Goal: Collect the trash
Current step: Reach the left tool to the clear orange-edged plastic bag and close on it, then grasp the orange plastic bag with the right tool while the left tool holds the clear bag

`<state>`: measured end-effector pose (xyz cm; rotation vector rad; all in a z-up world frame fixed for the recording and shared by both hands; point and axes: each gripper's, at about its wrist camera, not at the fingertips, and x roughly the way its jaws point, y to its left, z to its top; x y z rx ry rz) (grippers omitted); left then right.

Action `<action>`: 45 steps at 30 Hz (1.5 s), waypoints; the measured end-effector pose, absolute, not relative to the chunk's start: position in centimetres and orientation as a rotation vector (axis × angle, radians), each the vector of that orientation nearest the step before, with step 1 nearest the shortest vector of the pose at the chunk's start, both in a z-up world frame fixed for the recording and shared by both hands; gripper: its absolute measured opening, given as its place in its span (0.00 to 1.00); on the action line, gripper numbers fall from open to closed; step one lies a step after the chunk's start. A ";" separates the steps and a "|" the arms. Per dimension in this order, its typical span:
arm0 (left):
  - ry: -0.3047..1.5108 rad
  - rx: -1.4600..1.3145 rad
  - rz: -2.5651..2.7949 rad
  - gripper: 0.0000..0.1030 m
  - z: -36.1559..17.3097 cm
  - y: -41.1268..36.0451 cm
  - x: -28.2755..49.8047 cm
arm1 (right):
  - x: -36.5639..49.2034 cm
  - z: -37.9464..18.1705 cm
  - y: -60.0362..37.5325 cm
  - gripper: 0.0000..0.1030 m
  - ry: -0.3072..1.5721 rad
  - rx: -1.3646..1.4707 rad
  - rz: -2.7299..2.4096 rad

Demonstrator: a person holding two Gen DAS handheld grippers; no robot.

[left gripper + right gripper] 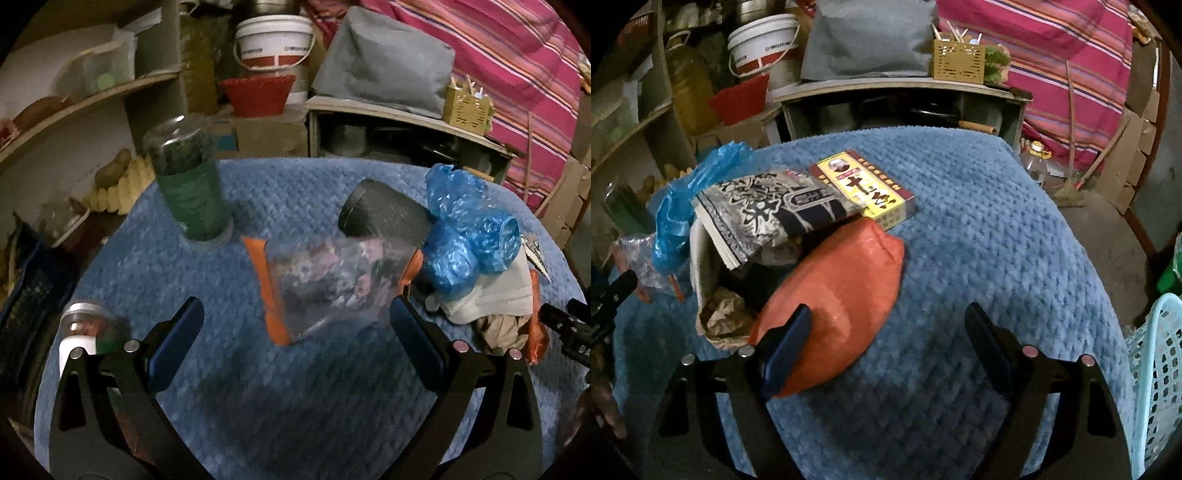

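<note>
1. The left tongs (pixel 295 328) stand wide apart above the blue blanket (pixel 229 369) that covers the table, holding nothing.
2. A clear plastic bag (pixel 325 284) with an orange strip lies on the blanket just beyond the left tongs, between their tips.
3. Far left of the bag stands a green jar (pixel 188 184), upside down on its lid; a black cylinder (pixel 380 214) lies on its side to the far right.
4. A crumpled blue plastic bag (pixel 465 229) sits at the right, touching the cylinder and resting on white cloth (pixel 491 291).
5. A small jar with a silver lid (pixel 85 325) stands near the left edge.
6. The right tongs (pixel 888 336) are also spread apart and empty; the left finger overlaps an orange packet (pixel 842 295) in the view, but contact cannot be told.
7. Beyond the packet lie a patterned black-and-white booklet (pixel 764 218) and a yellow-and-red box (pixel 864 188), touching each other.
8. A pale blue basket (pixel 1156 373) stands at the near right, beside the table.
</note>
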<state>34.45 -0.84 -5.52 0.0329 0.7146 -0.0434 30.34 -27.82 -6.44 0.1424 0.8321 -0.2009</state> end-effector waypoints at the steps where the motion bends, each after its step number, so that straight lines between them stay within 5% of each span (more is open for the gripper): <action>1: 0.715 0.030 -0.055 0.94 -5.6 -0.9 34.7 | 30.3 -6.4 -27.9 0.81 0.829 0.143 -0.205; 3: 0.735 -0.007 -0.098 0.92 -6.2 -0.8 35.5 | 30.3 -6.6 -28.1 0.81 0.831 0.149 -0.207; 13: 0.751 -0.003 -0.234 0.40 -6.6 -2.1 35.1 | 30.4 -6.9 -28.7 0.81 0.836 0.162 -0.198; 32: 0.735 0.048 -0.099 0.39 -4.6 -0.3 32.9 | 30.3 -4.9 -26.6 0.81 0.764 0.121 -0.176; 41: 0.744 0.019 -0.109 0.39 -4.6 0.0 33.0 | 31.2 -8.7 -25.2 0.81 0.912 0.058 -0.185; 45: 0.743 0.012 -0.113 0.39 -4.6 0.1 33.0 | 31.1 -9.0 -25.2 0.70 0.914 0.085 -0.160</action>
